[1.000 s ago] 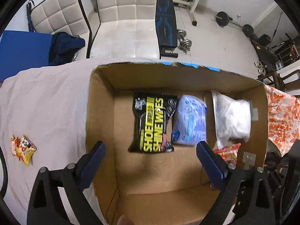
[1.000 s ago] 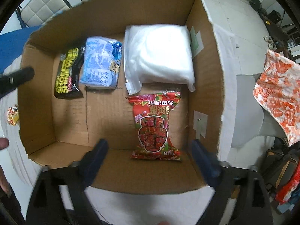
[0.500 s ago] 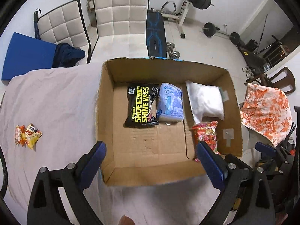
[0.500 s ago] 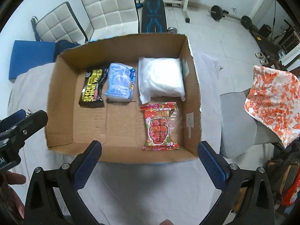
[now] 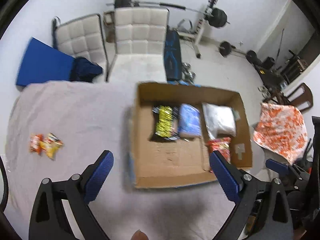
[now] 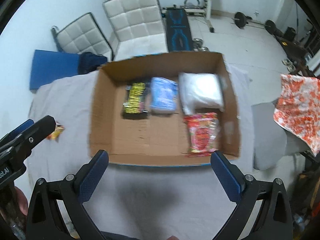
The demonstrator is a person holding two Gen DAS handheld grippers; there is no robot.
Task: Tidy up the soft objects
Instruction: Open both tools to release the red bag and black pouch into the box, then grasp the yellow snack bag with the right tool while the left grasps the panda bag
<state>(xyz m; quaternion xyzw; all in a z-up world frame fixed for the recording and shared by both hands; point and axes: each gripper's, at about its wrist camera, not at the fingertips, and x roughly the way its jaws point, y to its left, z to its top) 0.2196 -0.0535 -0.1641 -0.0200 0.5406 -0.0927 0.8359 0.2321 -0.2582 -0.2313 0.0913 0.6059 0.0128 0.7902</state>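
Both claws are shown spread wide and empty: the left claw (image 5: 161, 177) is held above the near part of the cloth-covered bench (image 5: 70, 112), the right claw (image 6: 159, 175) above its near edge before the cardboard box (image 6: 104, 108). Four soft packets are seen laid in the box: a black-and-yellow wipes pack (image 6: 135, 100), a blue pack (image 6: 164, 97) and a white bag (image 6: 201, 92) along the far wall, a red snack packet (image 6: 202, 134) near the right front corner. One yellow-orange snack packet (image 5: 46, 145) is left near the bench's left edge, so a fetch is judged the step in hand; a leftward reach and descent by the left claw would be required. Compared with a second ago, both claws have been withdrawn up and back from the box.
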